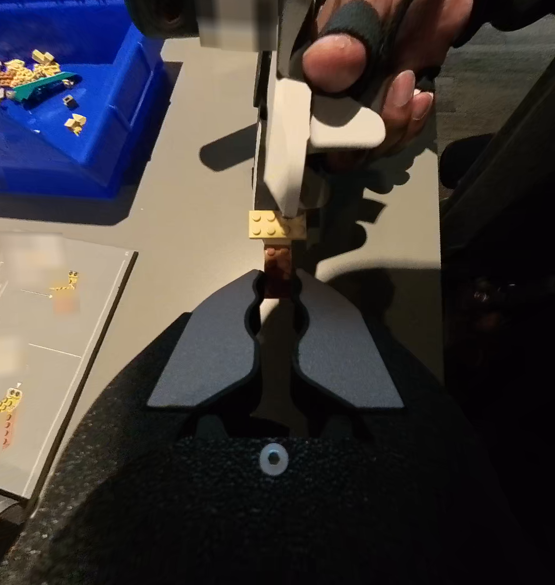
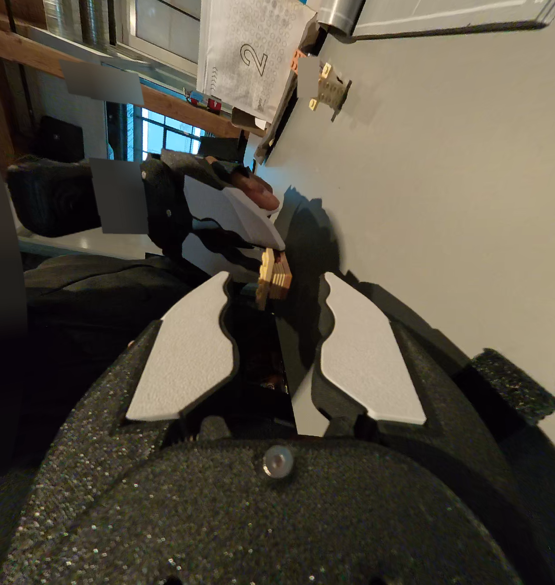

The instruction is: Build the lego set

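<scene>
Working over a grey table [image 1: 187, 177].

Far left: blue bin [image 1: 118, 133] as parts store. Keeps loose tan bricks [image 1: 23, 76] and a teal piece [image 1: 45, 84] corralled, off the work spot.

Near left: open instruction booklet [image 1: 80, 342], laid flat within sight of the build for step checks.

Far side, per right wrist view: paper parts bag [image 2: 247, 57] propped upright, plus a small tan sub-assembly [image 2: 330, 88] parked on the table, well apart from the action. Likely waiting for a later step.

Left gripper [image 1: 277, 280]: narrow, clamped on the near end of a brown-and-tan layered stack [image 1: 277, 269], apparently clear of the table. Acting as vise. Clamped low probably on purpose: leaves the far end free for adding parts.

Right gripper [image 2: 276, 275]: spread wide, gripping nothing, pads either side of the stack and not touching. Per left wrist view, set in from the far side with one fingertip [image 1: 285, 209] down on the tan plate [image 1: 270, 228] at the stack's far end. Looks like pressing, not picking. Hand [image 1: 342, 63] wrapped round the handle above.

Best guess on step: seating the tan plate on the studs.

Risk of pivot in the clamp from an off-centre push, given the plate's overhang to the left.
</scene>
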Demonstrator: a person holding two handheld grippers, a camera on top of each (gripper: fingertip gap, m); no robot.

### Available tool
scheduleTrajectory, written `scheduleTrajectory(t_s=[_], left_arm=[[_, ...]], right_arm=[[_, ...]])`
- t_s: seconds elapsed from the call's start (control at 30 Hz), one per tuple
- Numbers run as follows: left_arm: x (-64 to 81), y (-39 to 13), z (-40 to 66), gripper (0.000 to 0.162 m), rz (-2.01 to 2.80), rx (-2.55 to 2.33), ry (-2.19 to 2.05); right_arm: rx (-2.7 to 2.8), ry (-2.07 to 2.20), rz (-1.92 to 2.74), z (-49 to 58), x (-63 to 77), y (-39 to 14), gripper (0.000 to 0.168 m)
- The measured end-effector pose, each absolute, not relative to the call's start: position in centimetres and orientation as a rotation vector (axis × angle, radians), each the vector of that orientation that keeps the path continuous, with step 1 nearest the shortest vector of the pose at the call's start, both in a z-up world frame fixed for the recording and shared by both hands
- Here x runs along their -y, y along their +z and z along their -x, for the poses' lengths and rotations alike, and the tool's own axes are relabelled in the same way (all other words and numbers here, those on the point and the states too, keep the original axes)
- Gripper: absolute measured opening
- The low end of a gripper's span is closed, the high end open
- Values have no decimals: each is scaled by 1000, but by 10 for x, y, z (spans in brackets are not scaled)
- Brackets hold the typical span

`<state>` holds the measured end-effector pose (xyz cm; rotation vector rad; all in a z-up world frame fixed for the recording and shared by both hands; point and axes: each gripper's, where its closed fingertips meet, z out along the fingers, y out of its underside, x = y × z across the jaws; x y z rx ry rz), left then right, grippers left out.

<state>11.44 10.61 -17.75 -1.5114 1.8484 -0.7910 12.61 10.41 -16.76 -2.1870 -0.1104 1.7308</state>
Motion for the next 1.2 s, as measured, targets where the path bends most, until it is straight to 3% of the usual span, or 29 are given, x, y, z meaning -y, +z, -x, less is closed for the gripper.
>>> scheduleTrajectory(t_s=[0.17, 0.27, 0.87, 1.2], left_arm=[[-106, -177, -112, 15, 1490, -1853, -766], [-105, -174, -112, 15, 1478, -1845, -760], [-97, -164, -109, 13, 1353, -1828, -732], [-103, -146, -104, 28, 1308, -1657, -975]], right_arm=[[101, 1740, 2193, -121, -105, -170, 42], [109, 1761, 2165, -120, -105, -168, 20], [349, 1606, 2061, -115, -94, -157, 16], [898, 928, 2012, -118, -101, -153, 16]])
